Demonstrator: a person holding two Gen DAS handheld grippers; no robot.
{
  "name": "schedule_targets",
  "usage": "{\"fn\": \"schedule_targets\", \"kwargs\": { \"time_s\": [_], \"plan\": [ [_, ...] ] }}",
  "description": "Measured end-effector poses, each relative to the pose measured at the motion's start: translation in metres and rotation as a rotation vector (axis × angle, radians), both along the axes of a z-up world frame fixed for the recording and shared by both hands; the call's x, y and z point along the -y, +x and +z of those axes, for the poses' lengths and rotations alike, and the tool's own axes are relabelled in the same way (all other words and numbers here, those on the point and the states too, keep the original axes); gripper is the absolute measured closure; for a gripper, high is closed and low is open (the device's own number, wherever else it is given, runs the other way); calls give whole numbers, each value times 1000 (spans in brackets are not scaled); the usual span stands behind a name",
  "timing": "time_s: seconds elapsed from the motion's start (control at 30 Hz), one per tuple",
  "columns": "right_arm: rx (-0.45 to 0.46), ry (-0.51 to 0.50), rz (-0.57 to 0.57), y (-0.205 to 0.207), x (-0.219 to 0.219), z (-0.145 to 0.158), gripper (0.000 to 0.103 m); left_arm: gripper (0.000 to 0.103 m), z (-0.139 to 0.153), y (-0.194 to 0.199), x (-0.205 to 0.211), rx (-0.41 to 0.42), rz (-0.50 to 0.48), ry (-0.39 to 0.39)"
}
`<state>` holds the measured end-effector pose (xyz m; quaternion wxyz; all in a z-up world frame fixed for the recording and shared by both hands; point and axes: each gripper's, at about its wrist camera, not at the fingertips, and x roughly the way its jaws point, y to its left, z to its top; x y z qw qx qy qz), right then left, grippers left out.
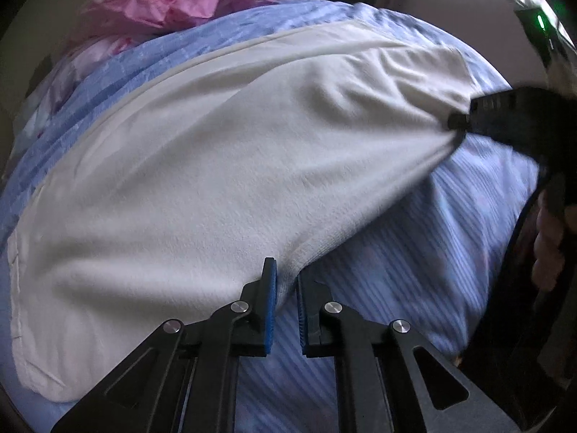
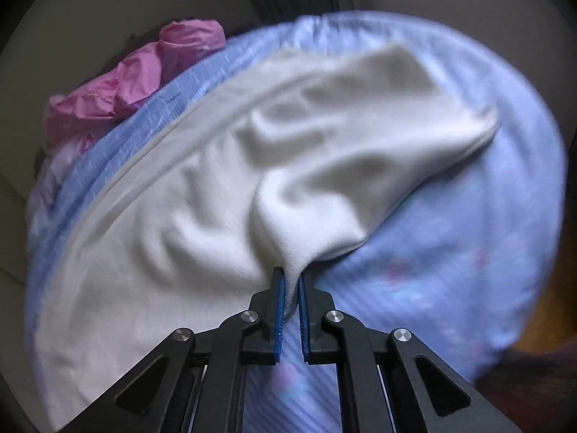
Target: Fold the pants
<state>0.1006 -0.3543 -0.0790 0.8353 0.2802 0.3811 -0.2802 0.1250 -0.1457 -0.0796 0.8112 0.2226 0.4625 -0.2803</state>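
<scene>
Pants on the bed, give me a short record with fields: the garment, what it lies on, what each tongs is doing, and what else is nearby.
garment: white pants, spread out and creased
surface: blue striped bedsheet
left tongs: shut on the near edge of the pants
right tongs: shut on a pinched-up fold of the pants
nearby: crumpled pink cloth at the far side of the bed

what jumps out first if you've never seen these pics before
The big white pants spread across the blue striped bedsheet fill most of both views. Each gripper is pinching the near edge of the cloth: the left gripper at the bottom of its own view, the right gripper bunching the fabric into a raised peak. A crumpled pink cloth sits at the far left end of the bed.
</scene>
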Motion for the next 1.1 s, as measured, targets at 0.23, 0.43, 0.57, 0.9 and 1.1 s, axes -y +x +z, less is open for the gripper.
{"fn": "schedule_targets", "kwargs": {
  "time_s": [0.23,0.43,0.57,0.9,1.1],
  "plan": [
    [-110,-151,70,-21,-26,9,98,91,-12,-29,-2,-20,-23,82],
    [-197,-220,80,-21,-36,-2,97,91,-27,-38,3,-20,-42,153],
    [-269,-215,97,-15,-39,-12,84,73,-33,-27,0,-114,-3,132],
    [-51,-231,124,-32,-57,42,44,29,49,-57,-22,163,89,-22],
    [130,-191,134,-40,-5,120,32,22,108,-42,10,208,45,-170]
  ]
}}
